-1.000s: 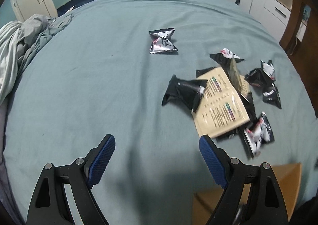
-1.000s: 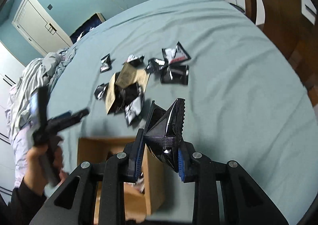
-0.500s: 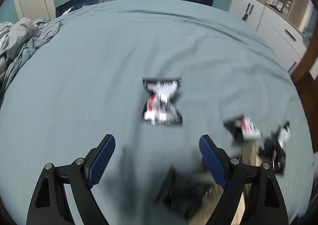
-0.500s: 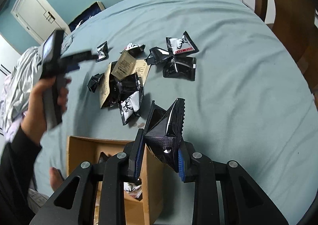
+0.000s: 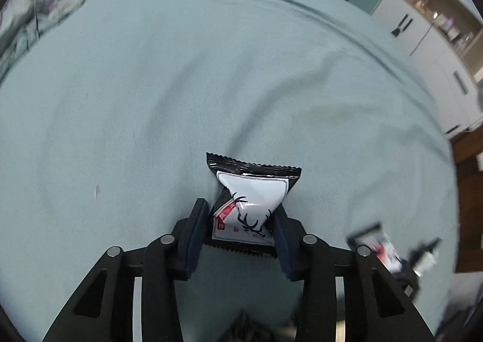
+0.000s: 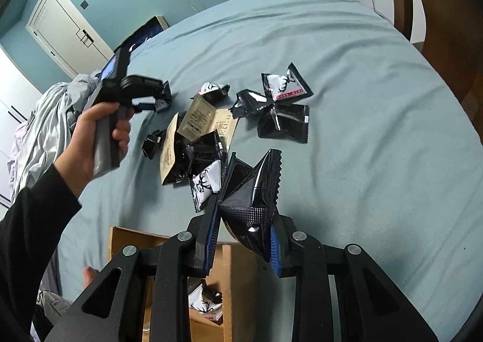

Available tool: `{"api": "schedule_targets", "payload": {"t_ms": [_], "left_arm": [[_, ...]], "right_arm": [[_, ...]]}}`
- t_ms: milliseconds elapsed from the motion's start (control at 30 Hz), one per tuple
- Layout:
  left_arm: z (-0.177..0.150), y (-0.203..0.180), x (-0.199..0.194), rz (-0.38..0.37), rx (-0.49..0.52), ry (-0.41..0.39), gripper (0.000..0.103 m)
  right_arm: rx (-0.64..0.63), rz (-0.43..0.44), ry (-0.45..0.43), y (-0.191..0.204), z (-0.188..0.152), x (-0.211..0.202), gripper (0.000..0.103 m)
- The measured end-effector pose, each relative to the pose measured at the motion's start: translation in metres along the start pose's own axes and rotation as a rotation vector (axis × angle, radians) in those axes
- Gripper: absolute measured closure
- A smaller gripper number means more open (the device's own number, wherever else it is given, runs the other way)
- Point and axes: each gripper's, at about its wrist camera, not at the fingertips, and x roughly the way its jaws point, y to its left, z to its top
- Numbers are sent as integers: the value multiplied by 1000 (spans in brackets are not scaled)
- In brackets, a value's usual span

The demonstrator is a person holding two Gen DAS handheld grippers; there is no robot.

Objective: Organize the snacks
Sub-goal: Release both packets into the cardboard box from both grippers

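A cardboard box (image 6: pixel 241 275) is seen at the near edge of the bed (image 6: pixel 362 100), with a few snack packets (image 6: pixel 205 302) inside, though most of its inside is hidden behind the right gripper (image 6: pixel 244 239), whose fingers are clamped on a black packet (image 6: pixel 253 191). The left gripper (image 5: pixel 241 227) has just been closing, its fingers pressed on a white deer-print packet (image 5: pixel 250 203) lying mid-bed. Blurred packets (image 5: pixel 386 251) are cut off behind its right finger.

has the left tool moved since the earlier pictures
Yes. The left tool has travelled across the bed, away from the brown pouch and toward the lone deer-print packet; its jaws have just been closing around it.
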Motion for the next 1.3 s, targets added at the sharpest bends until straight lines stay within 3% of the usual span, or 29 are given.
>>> {"api": "schedule_targets", "payload": {"t_ms": [300, 467, 567, 733, 867, 1000, 1100, 1167, 1233, 1300], "left_arm": [[-79, 15, -86, 32, 67, -44, 65], [-149, -8, -158, 27, 258, -128, 65], [-195, -25, -186, -33, 354, -156, 65], [-244, -41, -194, -56, 477, -161, 65], [-261, -49, -193, -90, 498, -120, 65], [-273, -61, -188, -90, 581, -101, 64], [-282, -67, -183, -92, 626, -80, 58], [-282, -69, -184, -88, 635, -88, 46], [-281, -67, -189, -84, 630, -132, 24], [-277, -65, -194, -66, 619, -175, 21]], "right_arm": [[0, 41, -60, 5, -9, -29, 77], [2, 51, -62, 6, -16, -40, 77], [20, 74, -38, 5, -19, -42, 77], [68, 88, 31, -1, -19, -35, 77], [49, 72, 41, 5, -18, -34, 77], [22, 70, 48, 13, -23, -36, 77], [-27, 85, 76, 21, -29, -35, 77], [-56, 80, 77, 27, -32, -35, 77], [-67, 87, 75, 30, -33, -36, 77], [-73, 93, 76, 31, -34, -35, 77]]}}
